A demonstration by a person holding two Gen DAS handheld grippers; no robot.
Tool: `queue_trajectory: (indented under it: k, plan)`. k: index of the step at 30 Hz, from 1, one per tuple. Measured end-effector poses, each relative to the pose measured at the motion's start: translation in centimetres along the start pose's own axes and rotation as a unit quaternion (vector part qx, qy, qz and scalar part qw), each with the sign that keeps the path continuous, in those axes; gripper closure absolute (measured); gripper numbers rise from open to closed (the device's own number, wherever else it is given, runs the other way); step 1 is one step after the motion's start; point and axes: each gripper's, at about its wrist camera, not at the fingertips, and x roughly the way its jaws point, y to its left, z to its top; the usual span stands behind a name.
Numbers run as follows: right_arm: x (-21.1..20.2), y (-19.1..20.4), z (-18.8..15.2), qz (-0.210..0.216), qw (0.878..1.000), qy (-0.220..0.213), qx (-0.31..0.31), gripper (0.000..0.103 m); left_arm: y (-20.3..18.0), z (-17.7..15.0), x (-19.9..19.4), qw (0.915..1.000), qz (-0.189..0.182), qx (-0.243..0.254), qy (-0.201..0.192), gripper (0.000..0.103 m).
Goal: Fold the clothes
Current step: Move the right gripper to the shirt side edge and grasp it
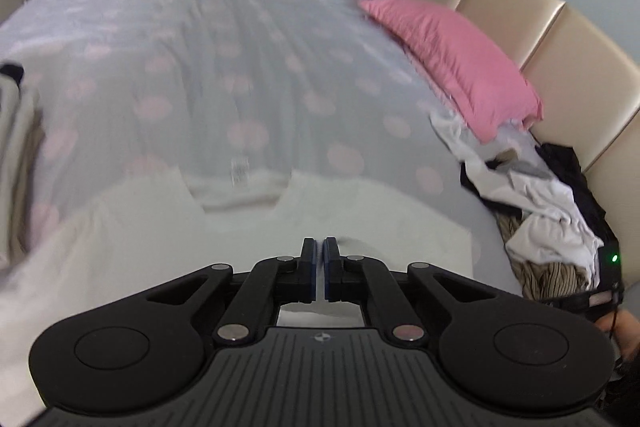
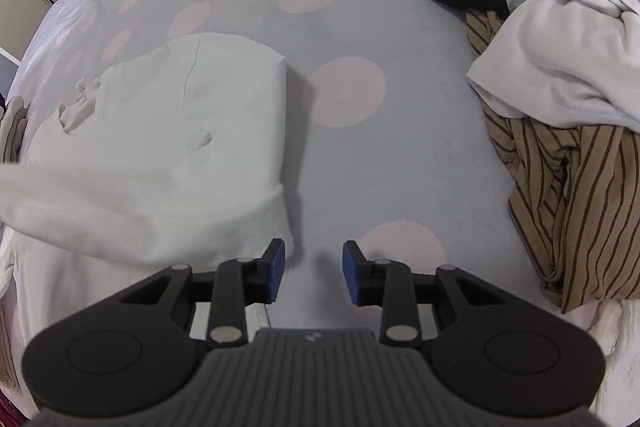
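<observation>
Limp and light, the white shirt [image 2: 168, 131] is lying near the bed's [image 2: 400, 163] edge, best pinched at its hem corner; the left gripper [image 1: 319, 269] is pressing shut, seemingly on its fabric, while the right gripper [image 2: 313, 277] is hanging part-open and empty.

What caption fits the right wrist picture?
Open tongs above spotted bed, beside white shirt.

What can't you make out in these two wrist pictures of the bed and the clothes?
- Left wrist view: whether the shut left gripper pinches the white shirt; its linkage hides the fabric beneath, and the shirt is blurred.
- Left wrist view: the label text, blurred.
- Right wrist view: the striped garment, partly buried under white clothes.
</observation>
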Motion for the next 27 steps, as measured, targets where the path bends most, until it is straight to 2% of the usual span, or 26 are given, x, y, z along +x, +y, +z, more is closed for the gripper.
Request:
queue_trajectory:
  k: [5, 9, 13, 17, 22, 25, 27]
  plan:
    - [0.0, -0.1, 0.2, 0.003, 1.0, -0.002, 0.003, 0.068, 2.3, 2.6, -2.6, 0.9983, 0.056, 0.003, -0.014, 0.102]
    - [0.0, 0.0, 0.2, 0.002, 1.0, -0.002, 0.003, 0.068, 6.4, 2.2, -2.9, 0.9936, 0.111, -0.019, 0.002, 0.102]
    - [0.5, 0.7, 0.7, 0.006, 1.0, -0.006, -0.004, 0.068, 10.4, 0.7, -1.1, 0.9867, 0.157, -0.027, 0.029, 0.101]
    - [1.1, 1.7, 2.2, 0.017, 1.0, -0.018, -0.017, 0.068, 13.0, -1.0, 1.4, 0.9842, 0.164, -0.043, 0.05, 0.101]
    - [1.4, 3.8, 6.5, 0.035, 0.998, -0.047, -0.025, 0.068, 14.1, -2.1, 2.9, 0.9843, 0.157, -0.05, 0.063, 0.101]
    - [2.4, 5.5, 9.8, 0.042, 0.996, -0.075, -0.038, 0.059, 14.4, -2.3, 3.3, 0.9839, 0.159, -0.051, 0.065, 0.101]
    - [3.8, 6.3, 11.7, 0.047, 0.995, -0.078, -0.039, 0.058, 14.6, -2.5, 3.6, 0.9836, 0.159, -0.052, 0.067, 0.101]
